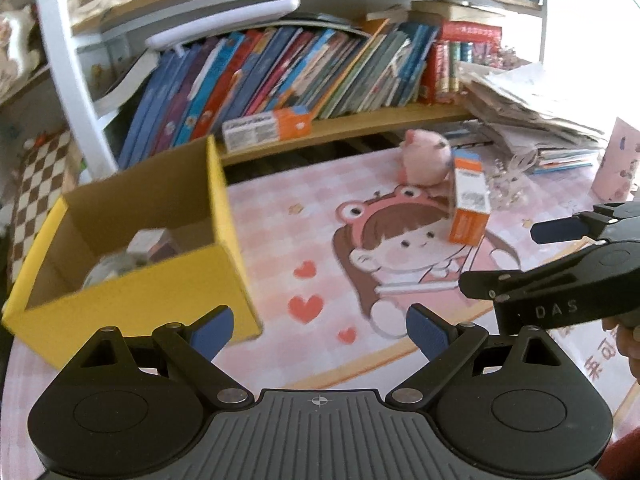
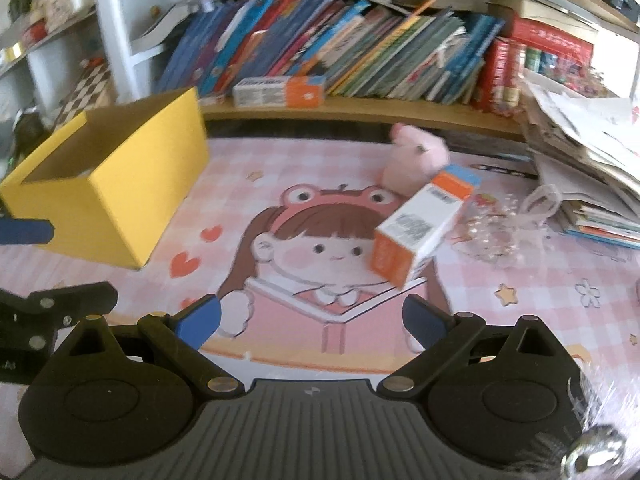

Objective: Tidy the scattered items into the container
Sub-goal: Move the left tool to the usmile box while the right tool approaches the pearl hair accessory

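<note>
Two grippers hang spread and empty over the pink mat [image 2: 520,280]. The orange-and-white carton [image 2: 420,232] lies ahead and slightly right of the right gripper [image 2: 312,322], apart from it; the yellow box [image 1: 132,256] sits just ahead-left of the left gripper [image 1: 320,330]

on the pink mat: one yellow container [image 1: 132,288], open-topped, holding at least two items, blurred beyond identification; one orange-and-white carton [image 2: 420,228] lying on the mat; one pink plush toy [image 2: 416,158] just behind it; one clear crinkled bag [image 2: 486,226] beside the carton. on the low shelf: a second orange-and-white carton [image 2: 280,92], making two cartons in total; one row of leaning books [image 2: 340,48], too many and too blurred to count
</note>
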